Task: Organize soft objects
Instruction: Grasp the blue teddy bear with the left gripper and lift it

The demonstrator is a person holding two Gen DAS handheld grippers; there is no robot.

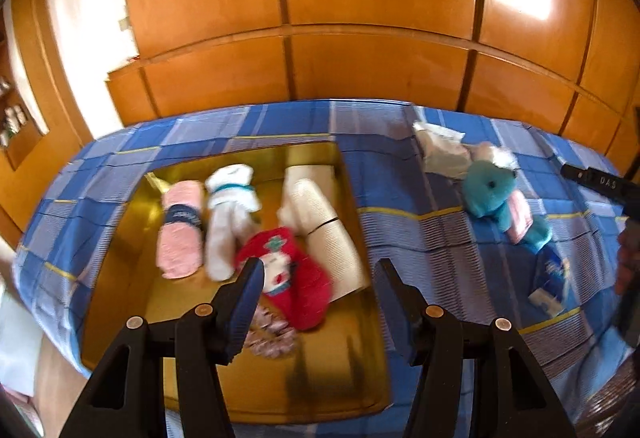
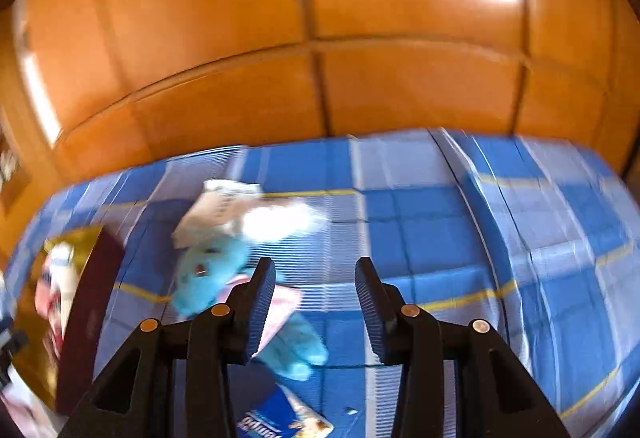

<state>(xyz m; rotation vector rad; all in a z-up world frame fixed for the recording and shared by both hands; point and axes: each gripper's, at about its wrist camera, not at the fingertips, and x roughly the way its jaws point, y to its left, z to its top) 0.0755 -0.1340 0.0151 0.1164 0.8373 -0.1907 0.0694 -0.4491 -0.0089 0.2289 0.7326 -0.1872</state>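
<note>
Beside the gold tray (image 1: 120, 302) on the bed (image 2: 440, 222), toward its right edge, lies the turquoise plush bear (image 2: 208, 274): light, squashy. Pinch its fat belly. Your right tongs (image 2: 316, 302) and left tongs (image 1: 320, 298) both gape wide, empty.

Left gripper (image 1: 320, 286): two black fingers with blue ribbed pads, spread apart and empty, hovering over the near part of the tray.
Tray (image 1: 352, 378): gold, shallow, resting on a blue plaid cloth (image 1: 440, 238).
In the tray, left to right: pink rolled towel (image 1: 180, 238) with a dark band; white rolled towel (image 1: 230, 214) with a teal band; red sock (image 1: 296, 278); cream ribbed roll (image 1: 324, 234).
Near the red sock: small floral fabric piece (image 1: 268, 338).
Right, on the cloth: teal plush bear (image 1: 496, 194), white packet (image 1: 440, 146) behind it, blue tissue pack (image 1: 552, 282) nearer.
Far: orange wooden cabinet doors (image 1: 360, 18).
</note>
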